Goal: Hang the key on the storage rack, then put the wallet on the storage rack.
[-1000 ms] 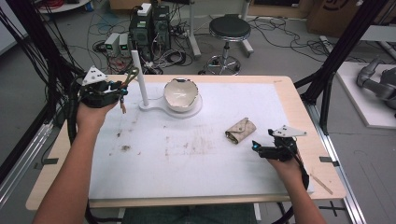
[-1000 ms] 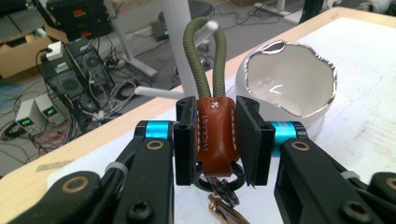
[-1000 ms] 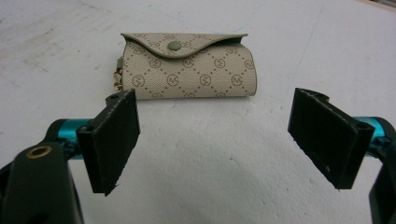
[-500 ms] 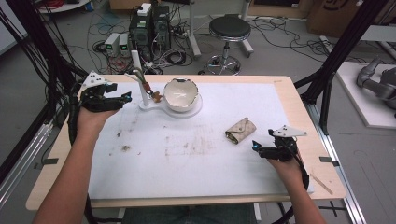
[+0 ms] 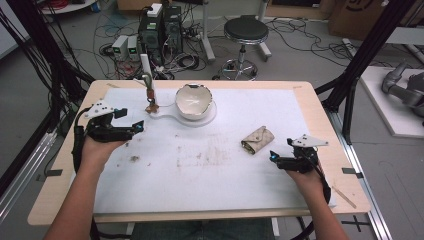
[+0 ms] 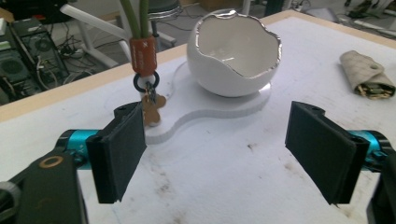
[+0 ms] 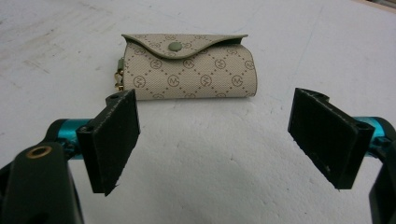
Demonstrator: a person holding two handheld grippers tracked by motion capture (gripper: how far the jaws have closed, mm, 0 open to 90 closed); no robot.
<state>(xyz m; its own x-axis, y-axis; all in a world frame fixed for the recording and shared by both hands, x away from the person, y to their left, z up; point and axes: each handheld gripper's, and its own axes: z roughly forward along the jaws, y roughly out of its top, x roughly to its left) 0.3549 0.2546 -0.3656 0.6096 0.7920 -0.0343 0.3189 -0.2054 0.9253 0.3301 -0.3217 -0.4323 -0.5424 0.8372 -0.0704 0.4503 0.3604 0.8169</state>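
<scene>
At the left of the high view the left gripper (image 5: 134, 128) had just been opening its jaws, nothing between them, near the keychain (image 5: 150, 100) hanging upper left, while the right gripper (image 5: 274, 158), jaws apart, faced the pouch (image 5: 257, 139) right of centre.

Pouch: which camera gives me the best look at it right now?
The right gripper view: the pouch lies flap shut, close and sharp just beyond the open right tool, with its snap and printed pattern plain. The high view shows it small on the table. The left gripper view catches it far off at the right edge.
</scene>
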